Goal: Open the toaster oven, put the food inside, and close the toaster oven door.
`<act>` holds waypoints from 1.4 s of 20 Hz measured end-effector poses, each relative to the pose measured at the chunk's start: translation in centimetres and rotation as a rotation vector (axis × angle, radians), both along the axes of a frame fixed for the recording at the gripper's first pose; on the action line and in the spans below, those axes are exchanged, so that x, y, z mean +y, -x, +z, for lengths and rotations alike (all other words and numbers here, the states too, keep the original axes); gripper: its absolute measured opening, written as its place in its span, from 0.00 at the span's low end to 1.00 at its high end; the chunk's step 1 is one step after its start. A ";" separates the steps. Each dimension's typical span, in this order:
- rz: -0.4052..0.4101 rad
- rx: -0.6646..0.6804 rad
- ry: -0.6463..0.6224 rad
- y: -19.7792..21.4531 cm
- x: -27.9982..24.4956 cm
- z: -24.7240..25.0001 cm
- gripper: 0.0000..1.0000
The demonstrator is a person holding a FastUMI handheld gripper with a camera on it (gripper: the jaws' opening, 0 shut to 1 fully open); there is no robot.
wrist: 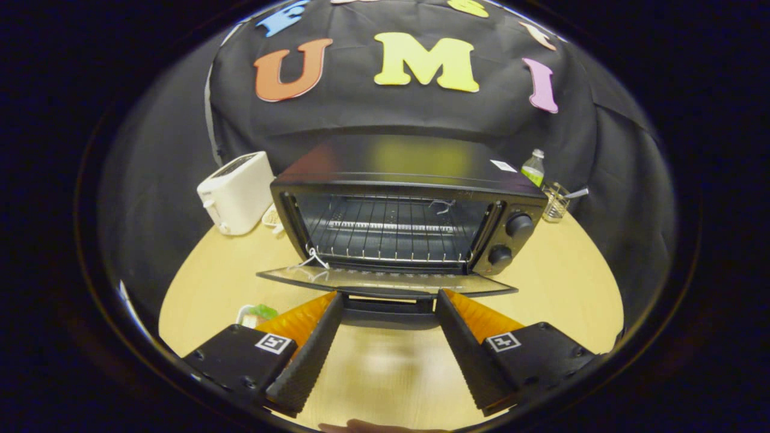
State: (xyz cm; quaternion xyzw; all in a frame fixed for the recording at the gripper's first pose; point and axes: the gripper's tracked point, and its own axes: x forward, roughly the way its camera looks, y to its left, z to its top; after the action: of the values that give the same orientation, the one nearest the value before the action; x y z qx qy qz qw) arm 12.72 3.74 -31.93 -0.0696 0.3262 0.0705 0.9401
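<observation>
The wooden table (559, 282) carries the toaster oven (409, 210) straight ahead of me, its door (385, 281) dropped flat toward me and the wire rack (391, 231) inside bare. A white toaster (237, 192) stands to the oven's left, a bottle (533, 167) and small glass holder (556, 201) to its right. My jaws (389, 299) are spread wide and grip nothing, tips near the door's edge, with a green bit of food (260, 312) just left of them.

Your hand-held gripper (390, 300) has two long wedge-shaped fingers (310, 352) with finely ribbed inner faces. Each finger runs back into a blocky black mount (240, 358) carrying a small square black-and-white marker and round screw holes near its corners.
</observation>
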 end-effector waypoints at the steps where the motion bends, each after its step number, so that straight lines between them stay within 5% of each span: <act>1: 0.008 -0.004 0.026 0.5 -0.1 -0.8 1.00; 8: -0.039 0.098 -0.077 3.5 -0.8 -6.8 1.00; 16: 0.022 0.064 -0.161 4.6 -0.3 -2.3 1.00; 24: 0.297 0.242 -0.327 8.2 6.4 -1.0 1.00; 28: 0.370 0.367 -0.384 9.2 8.6 -2.6 1.00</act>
State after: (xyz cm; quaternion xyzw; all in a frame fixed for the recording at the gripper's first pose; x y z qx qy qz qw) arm 3.50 12.35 -34.52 0.0648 0.4529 0.3118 0.8328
